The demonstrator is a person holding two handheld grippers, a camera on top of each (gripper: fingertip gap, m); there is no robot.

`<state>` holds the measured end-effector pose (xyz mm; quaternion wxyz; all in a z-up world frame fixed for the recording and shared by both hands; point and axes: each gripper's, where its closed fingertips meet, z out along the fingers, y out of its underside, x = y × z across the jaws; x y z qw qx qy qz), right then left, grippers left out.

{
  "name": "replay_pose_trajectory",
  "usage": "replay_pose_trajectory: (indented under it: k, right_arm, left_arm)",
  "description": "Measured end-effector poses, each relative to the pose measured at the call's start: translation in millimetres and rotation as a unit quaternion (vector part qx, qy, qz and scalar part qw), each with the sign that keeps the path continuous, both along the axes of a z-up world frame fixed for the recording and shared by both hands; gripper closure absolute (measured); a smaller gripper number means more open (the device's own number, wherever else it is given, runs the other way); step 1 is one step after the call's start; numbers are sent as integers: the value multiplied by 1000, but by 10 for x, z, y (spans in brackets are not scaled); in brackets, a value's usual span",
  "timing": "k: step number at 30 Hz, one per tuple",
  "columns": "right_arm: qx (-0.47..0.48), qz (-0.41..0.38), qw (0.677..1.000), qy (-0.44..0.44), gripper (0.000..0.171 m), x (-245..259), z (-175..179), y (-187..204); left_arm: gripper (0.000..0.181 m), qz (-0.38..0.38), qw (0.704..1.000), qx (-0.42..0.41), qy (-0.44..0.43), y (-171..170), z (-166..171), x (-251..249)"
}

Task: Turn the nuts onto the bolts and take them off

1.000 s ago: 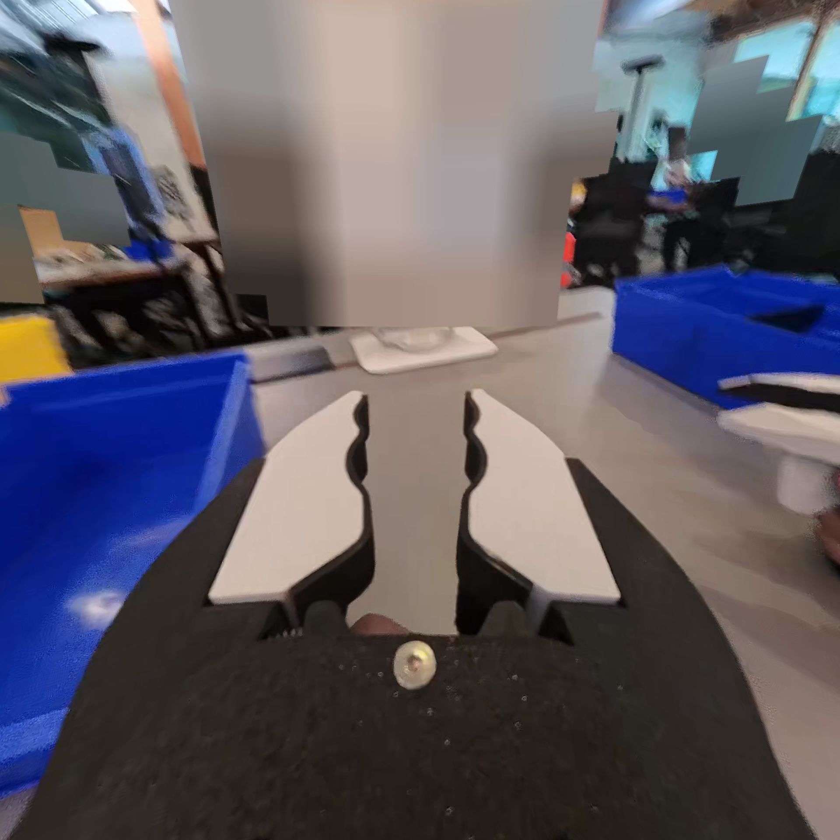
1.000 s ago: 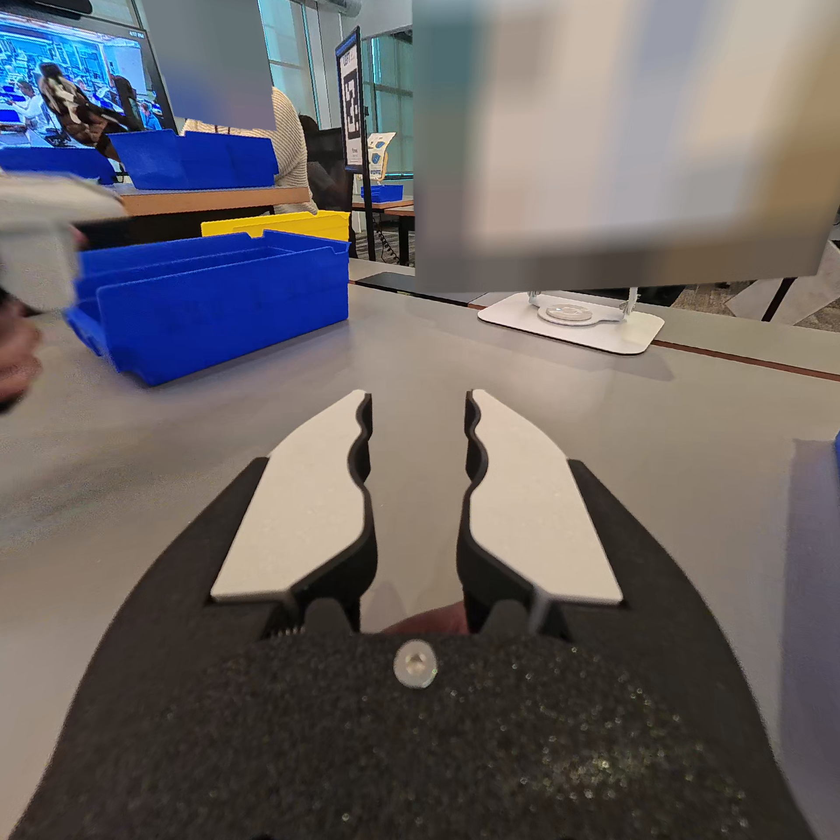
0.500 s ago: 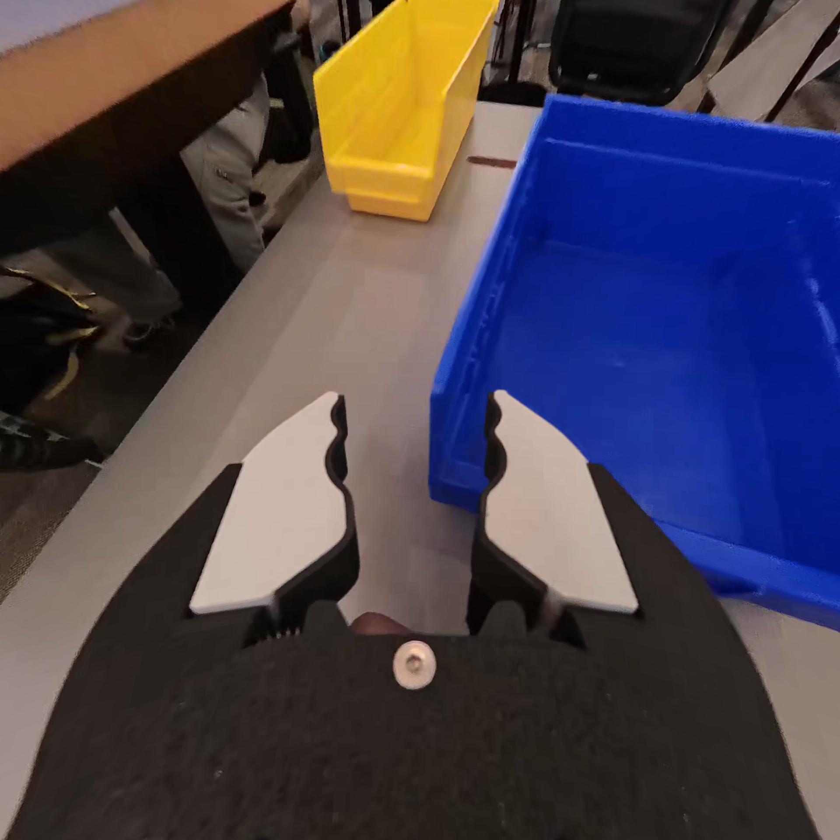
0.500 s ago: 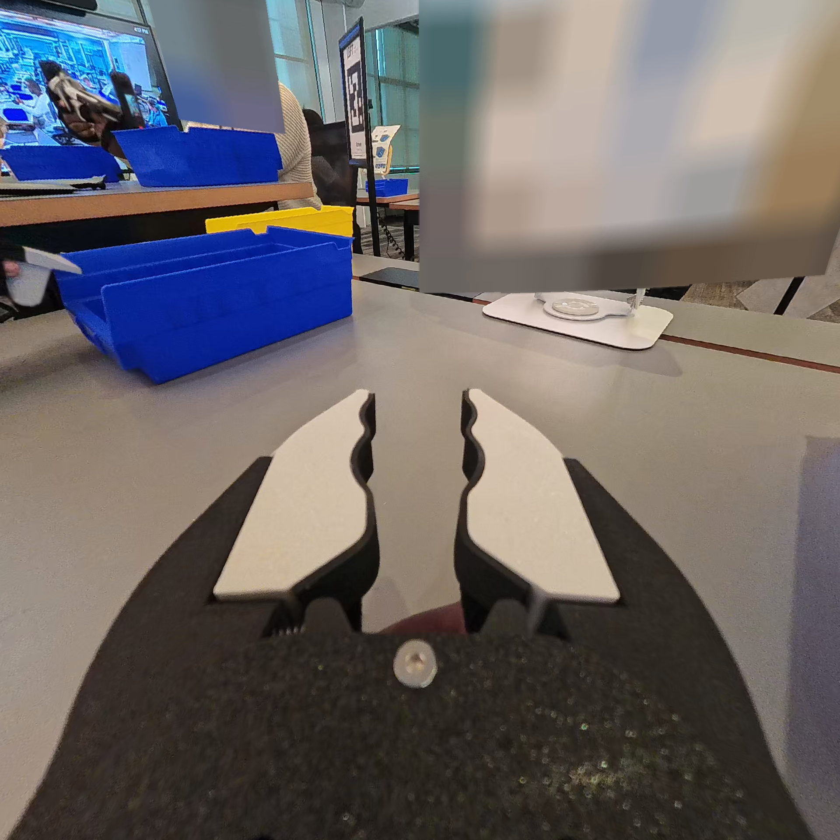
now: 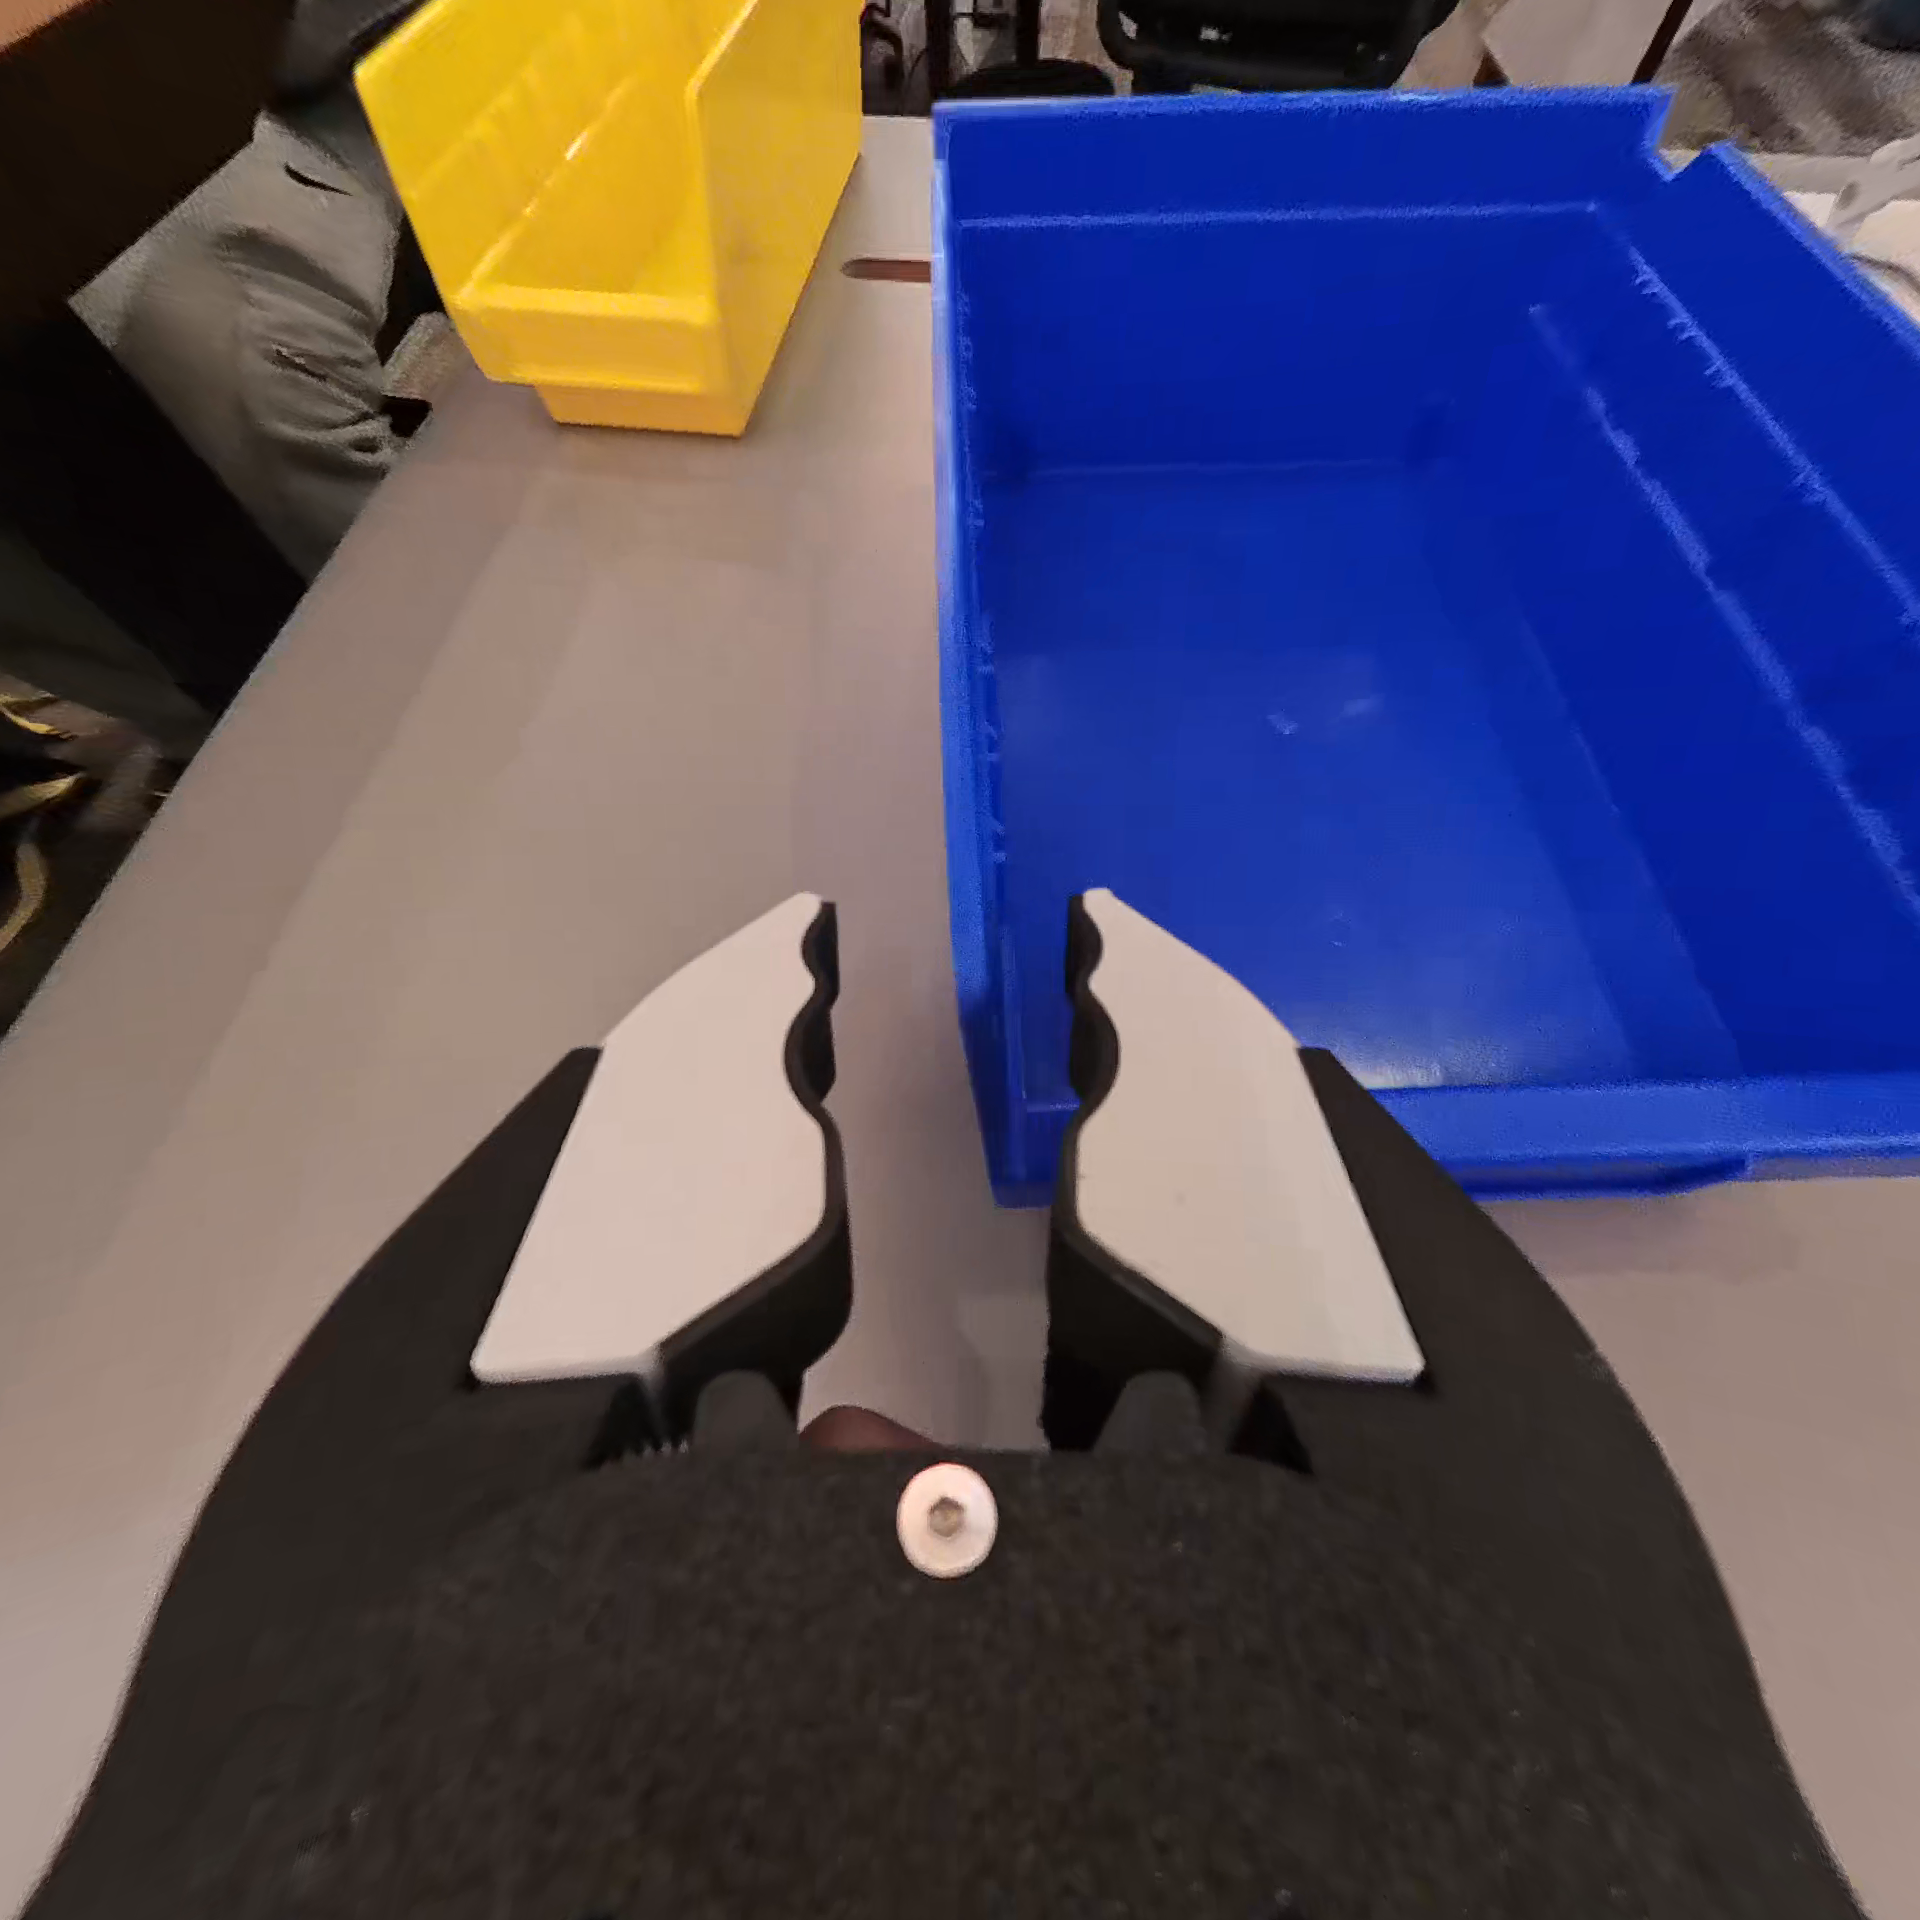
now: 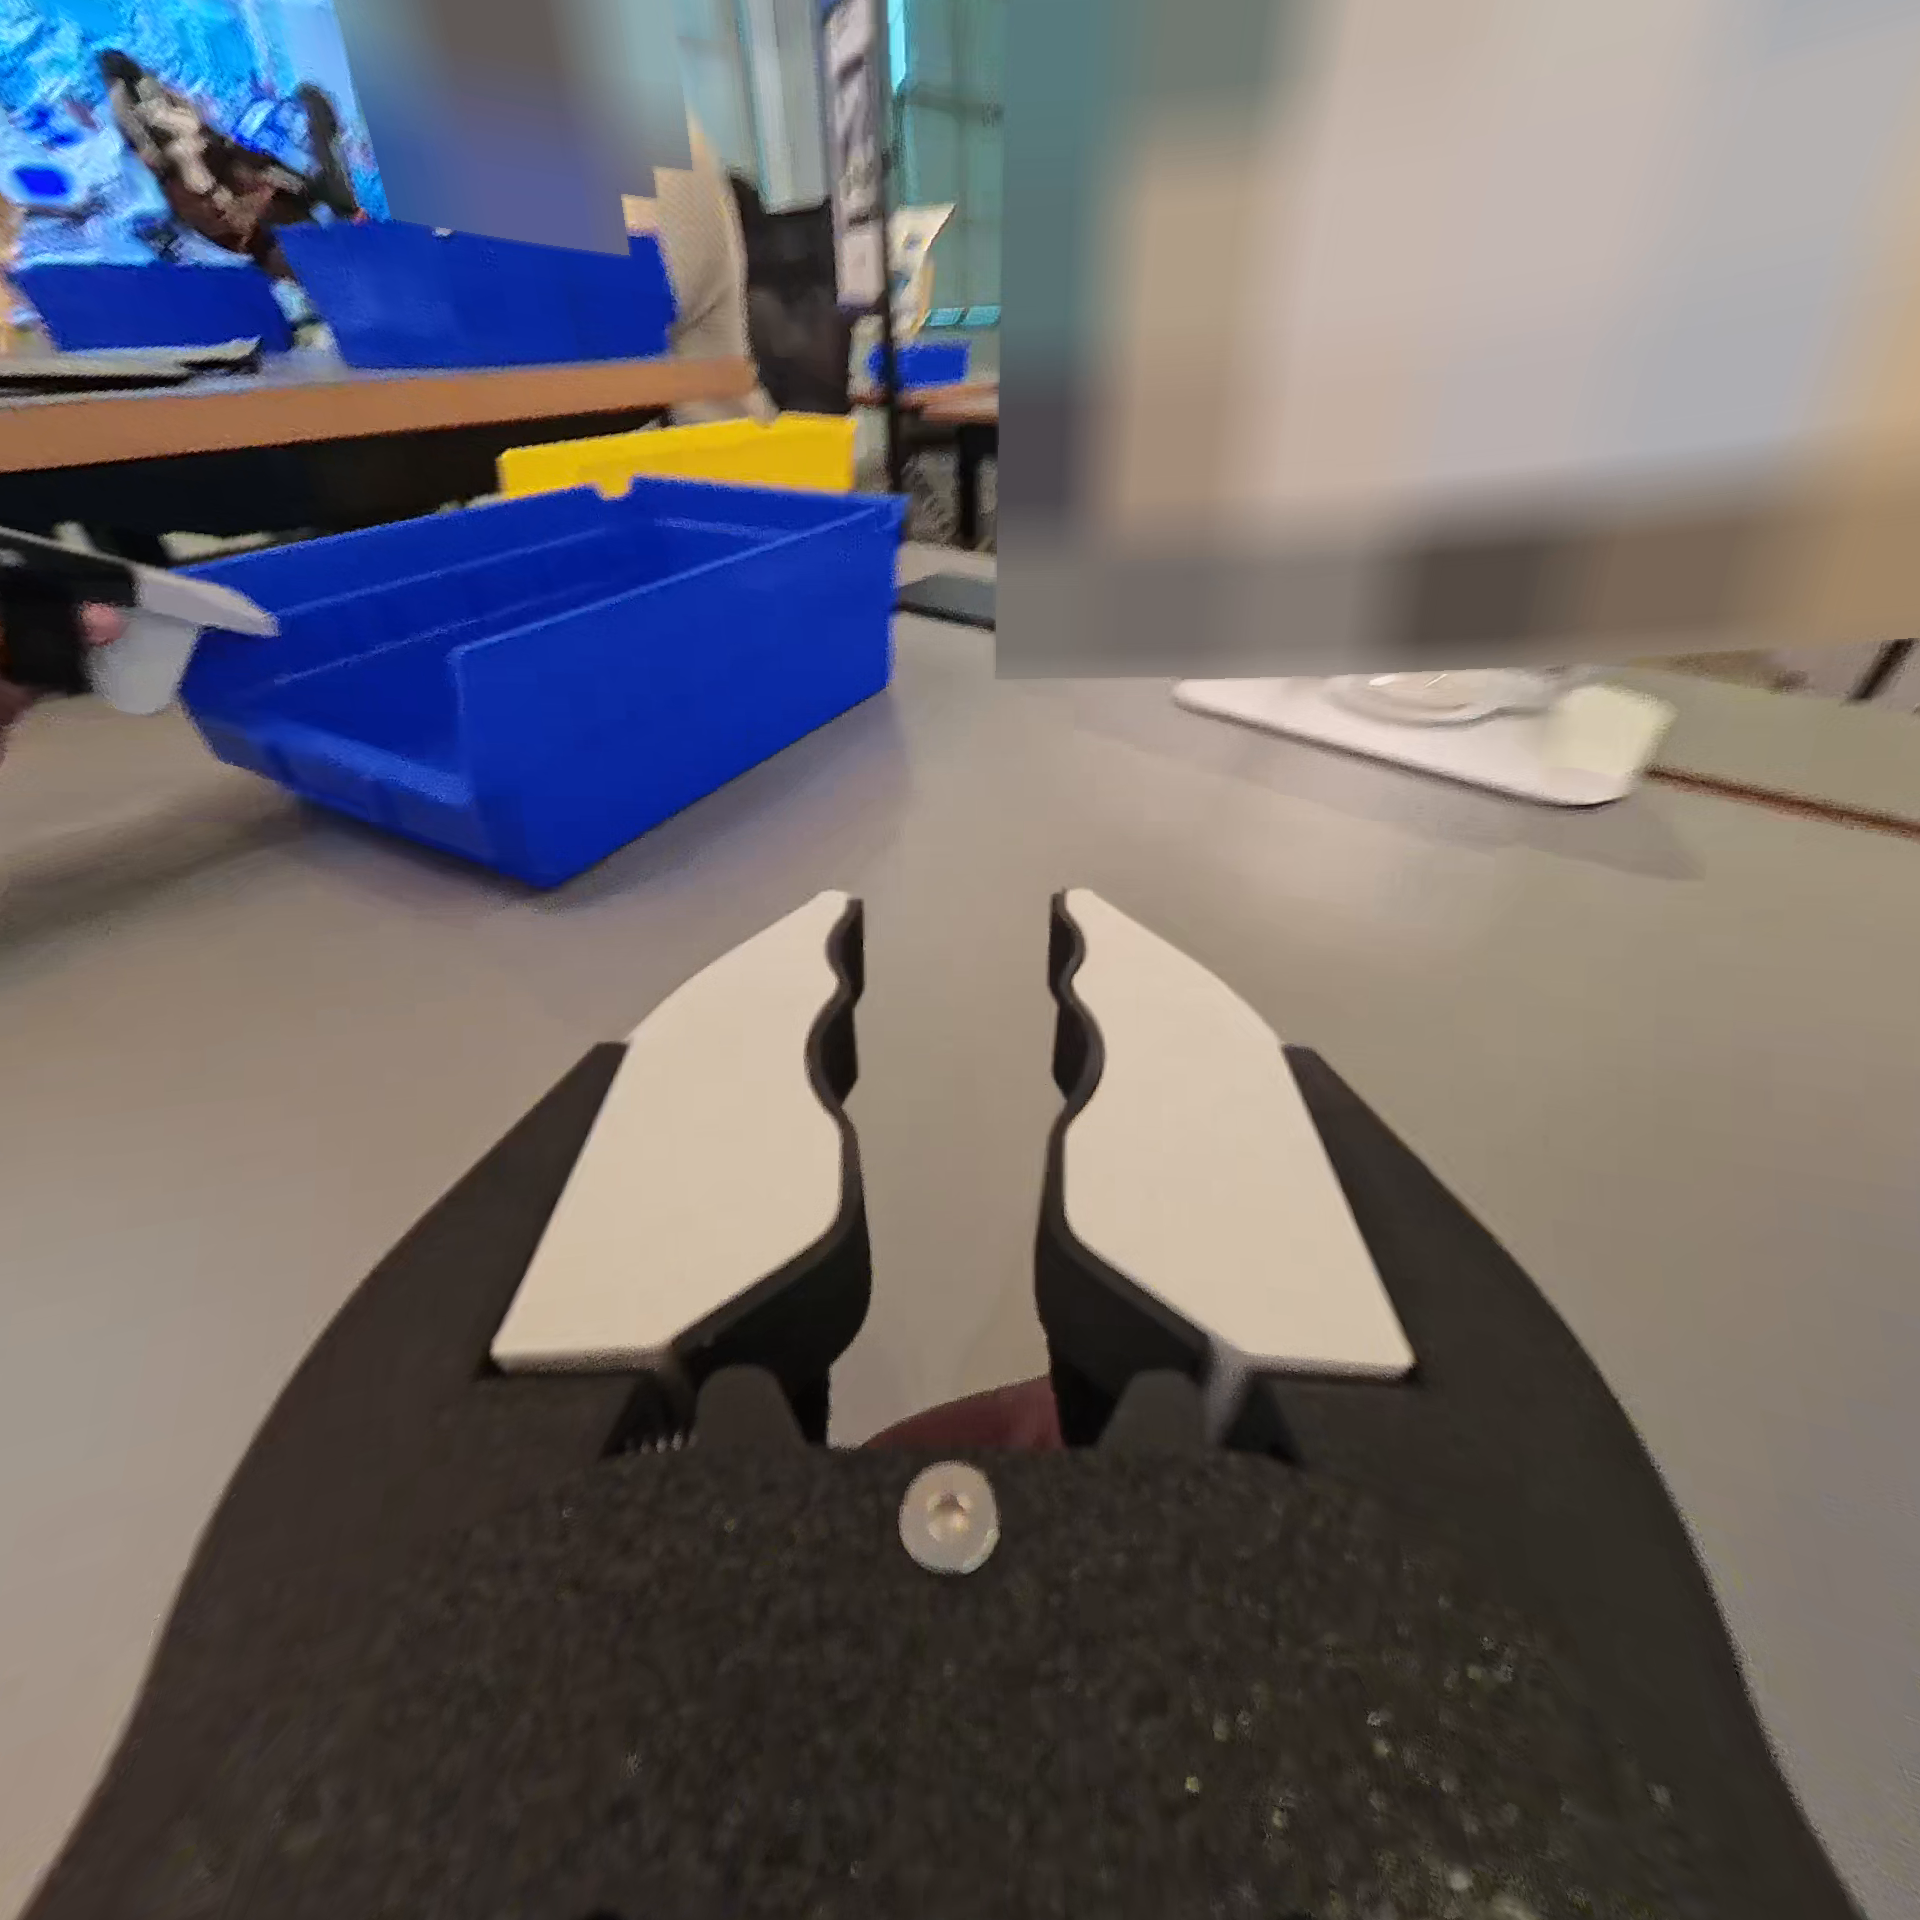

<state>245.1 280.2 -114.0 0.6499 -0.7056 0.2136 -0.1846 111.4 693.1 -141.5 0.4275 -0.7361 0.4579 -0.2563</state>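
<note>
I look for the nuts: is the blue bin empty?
Empty, where visible: the blue bin shows only bare floor; its near corner is hidden.

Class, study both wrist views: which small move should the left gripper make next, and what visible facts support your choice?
Probably swing the left gripper rightward over the blue bin to see all of it. It is open and empty, hanging at the bin's near-left corner. No nuts or bolts show: the visible bin floor looks bare, as does the grey table. The right gripper, open too, faces bare table.
</note>
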Motion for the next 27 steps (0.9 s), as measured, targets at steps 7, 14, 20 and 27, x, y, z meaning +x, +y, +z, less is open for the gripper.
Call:
replay_pose_trajectory:
  k: [7, 14, 20, 27]
  right_arm:
    - [-56, 76, 994, 47, 128, -444, -10, 1469]
    - [-61, 23, 992, 108, 125, -405, -330, 1964]
    - [-65, -55, 988, 126, 168, 34, -362, 1854]
    - [-27, -98, 991, 87, 169, 138, -22, 1320]
  left_arm:
    - [179, 8, 1000, -10, -17, -170, 5, 10]
    - [177, 4, 998, 55, -27, -665, 11, -18]
    - [176, 2, 996, 76, -35, -921, 35, -6]
    - [175, -35, 991, 112, -64, -1447, 240, 110]
